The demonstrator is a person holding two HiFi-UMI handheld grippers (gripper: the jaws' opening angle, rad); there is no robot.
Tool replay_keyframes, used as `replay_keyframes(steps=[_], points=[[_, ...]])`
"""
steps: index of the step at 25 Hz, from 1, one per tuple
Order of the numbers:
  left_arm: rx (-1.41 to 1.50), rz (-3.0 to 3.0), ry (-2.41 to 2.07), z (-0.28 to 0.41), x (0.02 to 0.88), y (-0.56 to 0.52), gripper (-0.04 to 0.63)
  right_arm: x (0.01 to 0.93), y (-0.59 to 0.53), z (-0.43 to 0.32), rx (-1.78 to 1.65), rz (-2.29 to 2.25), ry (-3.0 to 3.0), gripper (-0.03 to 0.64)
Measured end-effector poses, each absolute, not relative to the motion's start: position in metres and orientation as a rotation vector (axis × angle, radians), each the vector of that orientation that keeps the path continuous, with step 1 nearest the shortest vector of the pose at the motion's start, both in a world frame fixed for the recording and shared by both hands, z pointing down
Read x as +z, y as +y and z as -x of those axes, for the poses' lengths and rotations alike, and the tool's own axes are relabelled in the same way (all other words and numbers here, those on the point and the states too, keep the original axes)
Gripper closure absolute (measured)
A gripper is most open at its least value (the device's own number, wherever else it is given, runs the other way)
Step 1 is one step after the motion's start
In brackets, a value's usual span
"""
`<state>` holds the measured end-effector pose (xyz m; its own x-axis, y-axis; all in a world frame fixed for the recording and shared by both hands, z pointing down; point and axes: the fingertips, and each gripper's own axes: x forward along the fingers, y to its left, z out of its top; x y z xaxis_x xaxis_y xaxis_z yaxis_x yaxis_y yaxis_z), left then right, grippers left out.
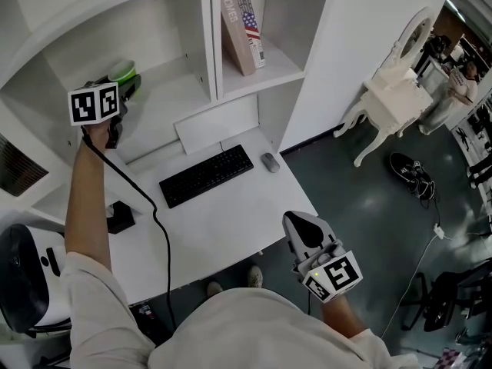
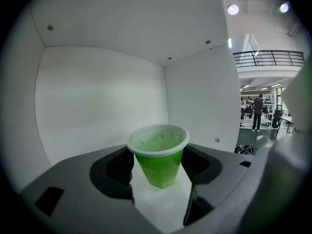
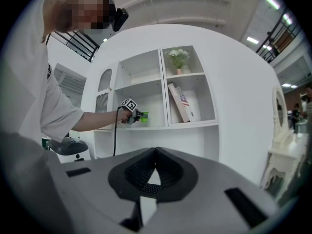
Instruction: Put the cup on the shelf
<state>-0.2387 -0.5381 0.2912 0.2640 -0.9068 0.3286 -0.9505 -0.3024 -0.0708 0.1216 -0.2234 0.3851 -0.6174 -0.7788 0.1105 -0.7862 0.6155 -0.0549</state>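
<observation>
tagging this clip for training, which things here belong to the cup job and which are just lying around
In the job:
- green cup, gripped by the left gripper
- shelf, whose compartment the cup is inside

Just lying about:
- keyboard and mouse on the desk
- book in the next compartment
- white chair
- right gripper, shut and empty

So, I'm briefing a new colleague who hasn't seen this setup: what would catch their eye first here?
The bright green cup, gripped between the left tongs inside a white shelf compartment. Next come the flag-covered book, leaning in the compartment to its right, and the black keyboard on the white desk below.
</observation>
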Motion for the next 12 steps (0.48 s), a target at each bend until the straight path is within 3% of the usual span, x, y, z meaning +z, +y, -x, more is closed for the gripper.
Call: replay_keyframes(steps=[12], points=[[0.542,-2.338,-1.751,0.241,0.311,-0.553,0.291,0.387,-0.233,-0.125,0.164,-1.355,-2.752,0.612]])
